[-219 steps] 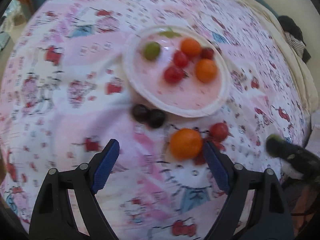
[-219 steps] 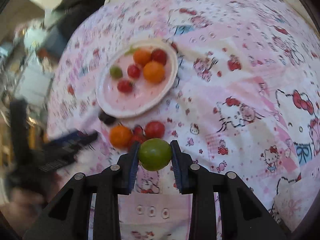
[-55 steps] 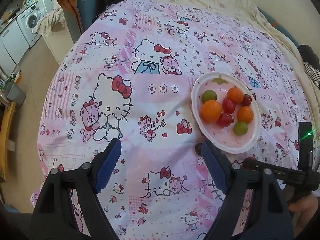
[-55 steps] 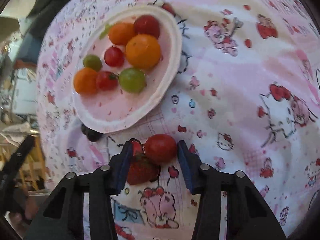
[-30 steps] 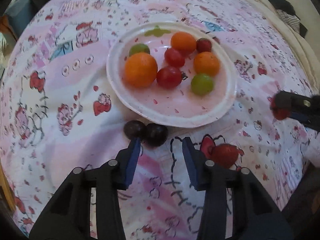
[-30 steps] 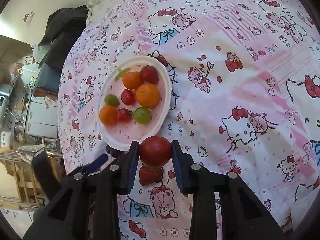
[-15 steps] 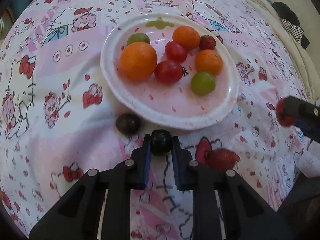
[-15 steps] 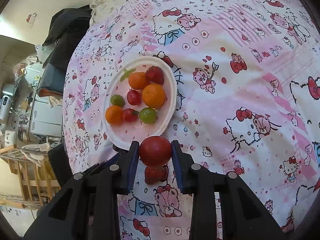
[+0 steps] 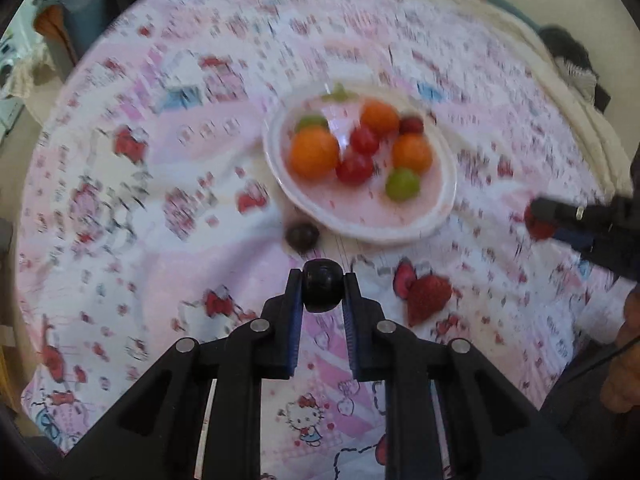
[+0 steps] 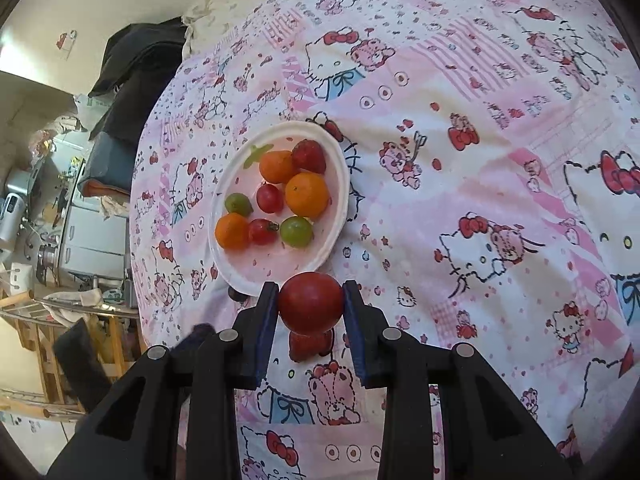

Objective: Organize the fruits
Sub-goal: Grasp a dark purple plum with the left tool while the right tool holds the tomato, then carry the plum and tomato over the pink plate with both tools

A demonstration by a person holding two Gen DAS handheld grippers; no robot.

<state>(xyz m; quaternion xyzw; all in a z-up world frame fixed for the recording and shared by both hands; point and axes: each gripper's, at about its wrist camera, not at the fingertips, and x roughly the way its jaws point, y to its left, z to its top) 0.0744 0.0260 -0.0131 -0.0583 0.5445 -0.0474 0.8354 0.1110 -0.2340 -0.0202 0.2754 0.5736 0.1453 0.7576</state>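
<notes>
The left gripper (image 9: 322,290) is clenched on a dark round grape (image 9: 322,285), held at frame centre below the white plate (image 9: 440,216). The right gripper (image 10: 310,308) grasps a red tomato (image 10: 311,306), held just below the plate's near rim. Both fruits are near-spherical with no readable long axis. The strawberry (image 9: 428,298) lies on the patterned bedsheet (image 9: 120,200) right of the left gripper, its tip pointing toward lower left, long axis diagonal. The left wrist view, though blurred, shows a second dark grape (image 9: 302,235) just beside the plate's lower-left rim and the whole strawberry; in the right wrist view the tomato hides most of the strawberry. The right wrist view shows the plate's oranges, tomatoes and green fruits sharply.
</notes>
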